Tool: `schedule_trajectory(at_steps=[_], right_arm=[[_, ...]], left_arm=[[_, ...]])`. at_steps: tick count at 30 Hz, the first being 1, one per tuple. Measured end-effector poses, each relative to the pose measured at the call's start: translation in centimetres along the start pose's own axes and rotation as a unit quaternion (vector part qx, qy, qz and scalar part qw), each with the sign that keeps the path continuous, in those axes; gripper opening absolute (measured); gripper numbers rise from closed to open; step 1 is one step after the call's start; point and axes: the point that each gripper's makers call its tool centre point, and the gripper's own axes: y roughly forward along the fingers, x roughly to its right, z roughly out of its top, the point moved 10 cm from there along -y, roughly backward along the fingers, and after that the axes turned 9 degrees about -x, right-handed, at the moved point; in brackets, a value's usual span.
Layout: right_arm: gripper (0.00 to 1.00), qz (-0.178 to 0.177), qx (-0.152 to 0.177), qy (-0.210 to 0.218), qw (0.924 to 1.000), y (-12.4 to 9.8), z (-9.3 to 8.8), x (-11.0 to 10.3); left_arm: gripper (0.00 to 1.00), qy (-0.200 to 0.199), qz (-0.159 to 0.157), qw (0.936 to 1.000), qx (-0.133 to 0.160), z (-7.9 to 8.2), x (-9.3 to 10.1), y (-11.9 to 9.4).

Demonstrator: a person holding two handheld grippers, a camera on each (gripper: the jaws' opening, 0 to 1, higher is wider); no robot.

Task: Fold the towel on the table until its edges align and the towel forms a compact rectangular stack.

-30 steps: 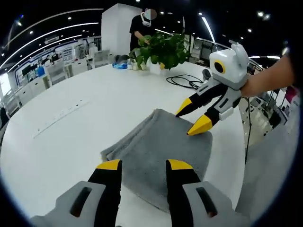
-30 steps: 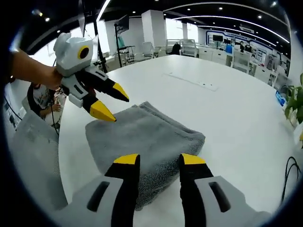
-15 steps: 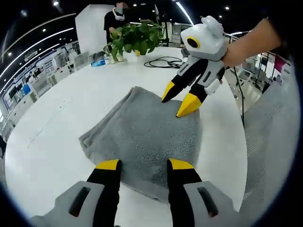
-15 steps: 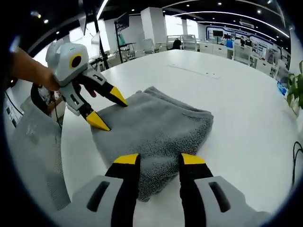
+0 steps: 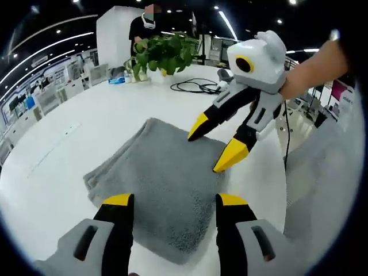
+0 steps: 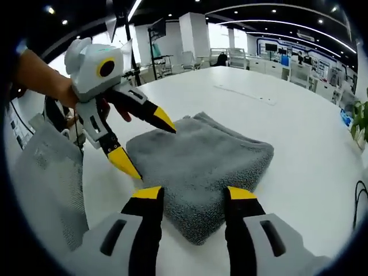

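A grey towel [image 5: 158, 172] lies folded into a thick rectangular stack on the white table [image 5: 69, 138]; in the right gripper view the towel [image 6: 201, 158] sits just past my jaws. My left gripper [image 5: 169, 199] is open, hovering over the towel's near edge with nothing between its tips. My right gripper [image 6: 191, 192] is open too, above the towel's near corner. In the left gripper view the right gripper [image 5: 210, 140] comes in from the right, open over the towel's far corner. In the right gripper view the left gripper [image 6: 146, 144] enters from the left, jaws spread at the towel's edge.
A potted plant [image 5: 164, 52] and a black cable [image 5: 198, 86] sit at the table's far side, with a person [image 5: 146, 23] standing behind. A grey mesh chair back [image 6: 46, 190] stands close to the table edge. Desks and chairs [image 6: 287, 69] fill the room beyond.
Both grippers have spread their jaws wider and lifted slightly off the towel. The views shifted with the hands; the towel lies still.
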Motion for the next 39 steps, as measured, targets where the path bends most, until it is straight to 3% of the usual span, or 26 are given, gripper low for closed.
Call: schedule_trajectory(at_steps=[3,7,9,12,15,18,20,24,29,32,35,39], right_arm=[[0.42,-0.003,-0.002,-0.003,1.0,0.1,-0.4,-0.4],[0.43,-0.006,0.0,0.004,1.0,-0.4,0.0,-0.4],[0.42,-0.005,0.019,0.018,0.9996,-1.1,0.4,-0.1],[0.41,-0.012,0.024,0.02,0.9994,-1.5,0.5,0.4],[0.42,-0.011,0.008,0.014,0.9998,-1.1,0.1,0.3],[0.42,-0.013,0.001,-0.001,0.9999,-0.9,-0.3,-0.1],[0.42,-0.012,-0.013,-0.011,0.9998,-0.7,-0.8,-0.3],[0.42,-0.016,-0.012,-0.011,0.9997,-1.1,-0.6,-0.5],[0.38,-0.03,0.025,0.029,0.9988,-2.5,0.3,0.4],[0.37,-0.034,0.02,0.033,0.9987,-2.1,0.3,0.9],[0.36,-0.042,0.011,0.031,0.9986,-1.6,0.3,1.2],[0.35,-0.039,-0.013,0.044,0.9982,-0.9,-0.3,1.5]], left_arm=[[0.59,0.042,0.011,0.999,-0.005,-0.6,-0.1,0.5],[0.59,0.015,0.008,0.9998,0.01,-0.2,0.0,-0.4],[0.58,-0.019,0.005,0.9984,0.053,0.3,-0.2,-1.5],[0.55,-0.043,0.02,0.9964,0.07,0.3,-0.8,-2.7],[0.55,-0.036,0.037,0.9981,0.033,-0.6,-1.4,-2.2],[0.55,-0.027,0.042,0.9985,0.022,-1.1,-1.4,-1.8],[0.56,0.01,0.046,0.9989,0.002,-1.5,-1.1,-1.1],[0.55,0.024,0.05,0.9984,0.004,-0.9,-0.7,-1.3],[0.51,0.008,0.061,0.9975,0.034,-0.9,-1.2,-2.9],[0.45,-0.018,0.067,0.9973,0.023,-2.0,-1.6,-3.2],[0.46,-0.04,0.075,0.9961,0.023,-2.5,-1.9,-3.2],[0.47,-0.036,0.081,0.996,0.013,-2.7,-2.1,-2.9]])
